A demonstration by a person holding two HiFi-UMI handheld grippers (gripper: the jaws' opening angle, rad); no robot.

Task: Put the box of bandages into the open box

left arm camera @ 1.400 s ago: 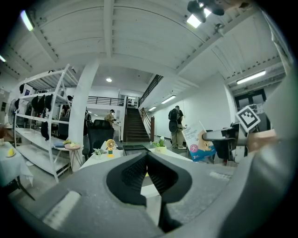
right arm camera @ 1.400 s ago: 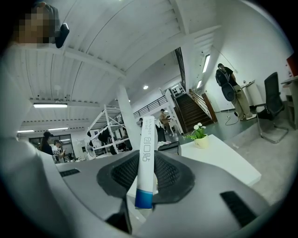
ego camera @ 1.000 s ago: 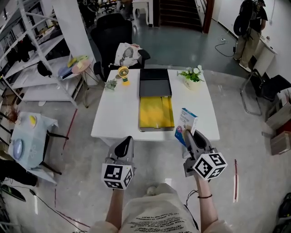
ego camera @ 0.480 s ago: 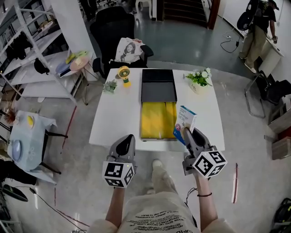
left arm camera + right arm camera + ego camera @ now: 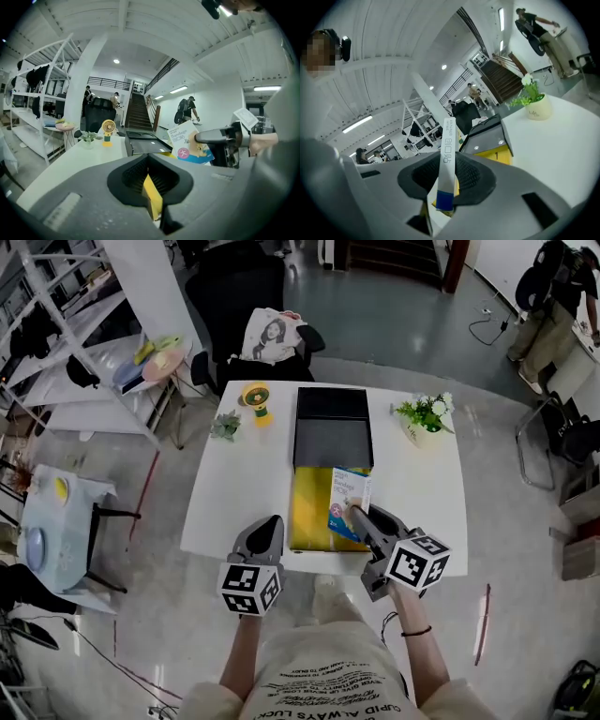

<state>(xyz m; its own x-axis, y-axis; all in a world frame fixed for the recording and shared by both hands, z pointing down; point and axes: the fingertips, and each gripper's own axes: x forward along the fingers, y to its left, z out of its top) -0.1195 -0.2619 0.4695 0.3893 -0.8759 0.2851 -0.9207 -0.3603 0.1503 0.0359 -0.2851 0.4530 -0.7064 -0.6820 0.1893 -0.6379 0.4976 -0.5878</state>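
Pinching the bandage box (image 5: 349, 504), right claw (image 5: 354, 515) newly over the open box (image 5: 309, 512); left claw (image 5: 272, 523) pressed together

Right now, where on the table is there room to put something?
The bare table left of the open box, nearer than the fan and small plant, is free. So is its right side, nearer than the flower pot. The middle is crowded.

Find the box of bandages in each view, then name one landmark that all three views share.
Head view: box of bandages at centre, overlapping the yellow half of the open box.
Left gripper view: right of centre, face-on.
Right gripper view: centre, edge-on between the jaws.
Shared landmark: the open box, with its black lid and yellow inside.
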